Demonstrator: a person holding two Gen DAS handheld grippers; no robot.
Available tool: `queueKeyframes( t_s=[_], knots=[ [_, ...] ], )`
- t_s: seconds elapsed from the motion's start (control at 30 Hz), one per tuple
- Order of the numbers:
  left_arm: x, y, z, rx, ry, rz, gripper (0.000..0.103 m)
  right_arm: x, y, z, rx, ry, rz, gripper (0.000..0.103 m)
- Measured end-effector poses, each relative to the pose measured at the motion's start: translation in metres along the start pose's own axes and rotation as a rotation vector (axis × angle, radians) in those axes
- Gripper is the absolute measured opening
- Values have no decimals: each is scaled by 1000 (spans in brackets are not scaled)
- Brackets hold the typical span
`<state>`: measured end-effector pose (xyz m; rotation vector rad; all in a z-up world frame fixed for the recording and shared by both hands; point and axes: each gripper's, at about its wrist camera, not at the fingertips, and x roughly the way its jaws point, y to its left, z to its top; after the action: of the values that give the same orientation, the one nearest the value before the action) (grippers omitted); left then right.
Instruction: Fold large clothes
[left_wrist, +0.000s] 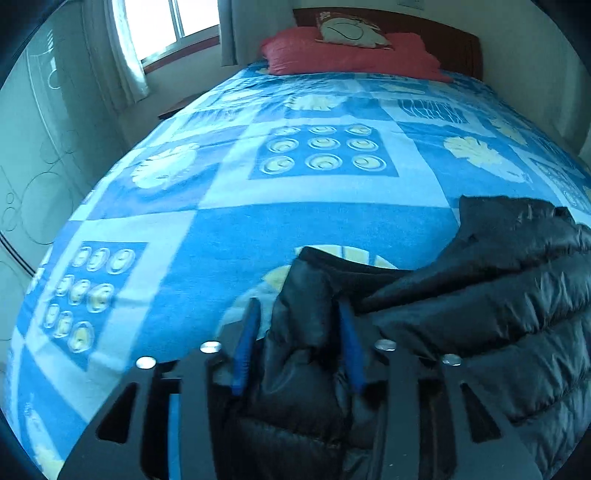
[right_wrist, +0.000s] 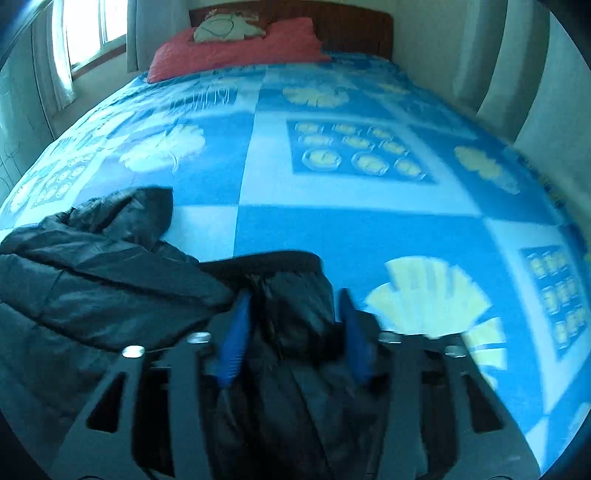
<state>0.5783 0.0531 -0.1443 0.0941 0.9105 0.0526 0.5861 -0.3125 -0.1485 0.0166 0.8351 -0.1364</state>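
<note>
A black puffer jacket (left_wrist: 480, 295) lies on a bed's blue patterned blanket (left_wrist: 314, 221). A fold of it sits between each gripper's blue fingers. The left gripper (left_wrist: 297, 314) and right gripper (right_wrist: 293, 302) both stand parted, not pinching the fabric.

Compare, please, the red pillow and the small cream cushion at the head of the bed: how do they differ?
The red pillow is plain, wide and lies flat on the blue bedspread; the cream cushion is much smaller, bears a dark line drawing, and sits on top of the red pillow against the headboard. Both look soft and lie at the bed's head.
</note>
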Motion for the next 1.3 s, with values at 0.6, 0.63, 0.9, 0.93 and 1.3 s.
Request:
queueKeyframes(
  t_s=[0.6, 0.63, 0.9, 0.93, 1.3],
  knots=[
    [-182, 89, -206, -520, -67, -317, 79, -166, -109, -194, 434, 3, 116, 73],
    [-184, 86, -213, -544, -69, -349, 80, -164, -108, -201, 462, 18, 141, 73],
    [-144, 66, -225, -679, -23, -448, 83, -140, -107, -212, 649, 28, 214, 74],
    [-141, 68, -223, -709, -34, -442, 83, -135, -107, -212, 680, 23, 246, 74],
    [-148, 65, -203, -732, -102, -374, 23, -152, -94, -212, 675, -23, 293, 20]
  ],
)
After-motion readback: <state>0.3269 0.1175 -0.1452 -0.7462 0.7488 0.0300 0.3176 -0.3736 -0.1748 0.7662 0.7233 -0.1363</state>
